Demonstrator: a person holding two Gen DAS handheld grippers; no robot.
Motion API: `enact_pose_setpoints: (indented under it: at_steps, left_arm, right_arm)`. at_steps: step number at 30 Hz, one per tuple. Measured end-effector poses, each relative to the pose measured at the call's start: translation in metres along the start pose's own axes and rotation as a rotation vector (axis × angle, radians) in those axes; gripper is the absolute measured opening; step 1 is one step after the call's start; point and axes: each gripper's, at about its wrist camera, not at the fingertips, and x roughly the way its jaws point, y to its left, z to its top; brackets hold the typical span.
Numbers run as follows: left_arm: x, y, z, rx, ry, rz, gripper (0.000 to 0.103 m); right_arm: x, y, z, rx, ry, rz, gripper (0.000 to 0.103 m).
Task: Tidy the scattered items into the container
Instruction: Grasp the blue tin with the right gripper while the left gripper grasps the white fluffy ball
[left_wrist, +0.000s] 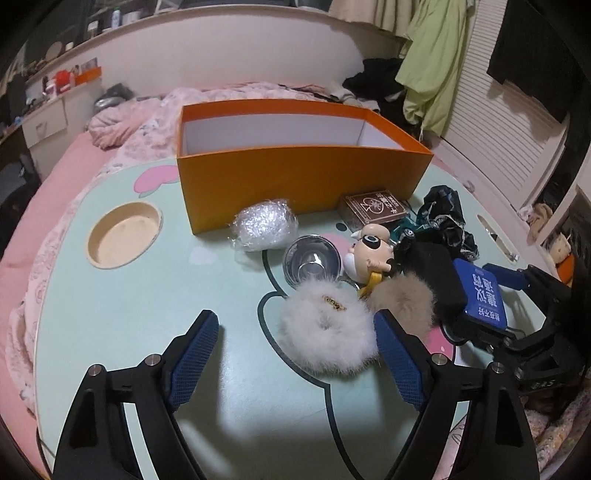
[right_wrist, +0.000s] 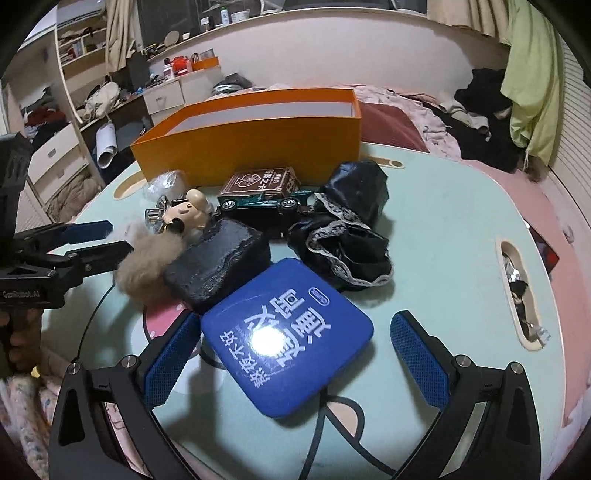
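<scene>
An open orange box (left_wrist: 295, 177) stands at the back of the pale green table; it also shows in the right wrist view (right_wrist: 251, 147). In front of it lie a white fluffy scrunchie (left_wrist: 328, 328), a tan fluffy one (left_wrist: 402, 299), a plastic-wrapped ball (left_wrist: 264, 225), a steel bowl (left_wrist: 312, 260), a cartoon figurine (left_wrist: 369, 251), a brown card box (right_wrist: 262, 182), a green toy car (right_wrist: 262, 203), black lace fabric (right_wrist: 351, 221), a dark block (right_wrist: 218, 262) and a blue tin (right_wrist: 288, 339). My left gripper (left_wrist: 295, 339) is open, its right finger beside the white scrunchie. My right gripper (right_wrist: 295, 343) is open around the blue tin.
The table has a round recessed cup holder (left_wrist: 123, 234) at the left and a slot (right_wrist: 521, 291) at the right. It sits on a pink bed (left_wrist: 55, 177). Clothes (right_wrist: 480, 110) lie behind; drawers and shelves (right_wrist: 66, 147) stand to the left.
</scene>
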Motion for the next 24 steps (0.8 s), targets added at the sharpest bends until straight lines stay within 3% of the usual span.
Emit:
enact_pose_setpoints:
  at_steps: [2,12,14,15,16,24]
  left_arm:
    - [0.0,0.0,0.0,-0.002,0.0,-0.001,0.085]
    - [0.001,-0.005,-0.005,0.021,-0.013,0.006,0.072]
    - [0.001,-0.009,-0.005,0.043,-0.015,0.024,0.06]
    - [0.001,-0.01,-0.005,0.054,-0.017,0.03,0.041]
    - [0.001,-0.012,-0.005,0.064,-0.019,0.032,0.036]
    - [-0.016,-0.001,-0.006,0.014,-0.076,0.03,0.036]
  right_arm:
    - [-0.002,0.005,-0.001,-0.03,-0.014,-0.013,0.085]
    - [-0.028,-0.014,-0.004,0.05,-0.083,-0.018,0.084]
    - [-0.03,-0.017,-0.002,0.064,-0.091,-0.018,0.084]
    - [-0.03,-0.017,0.0,0.066,-0.093,-0.019,0.084]
    - [-0.031,-0.017,0.003,0.066,-0.095,-0.018,0.084]
    - [-0.034,-0.006,0.035,0.061,-0.131,-0.029,0.085]
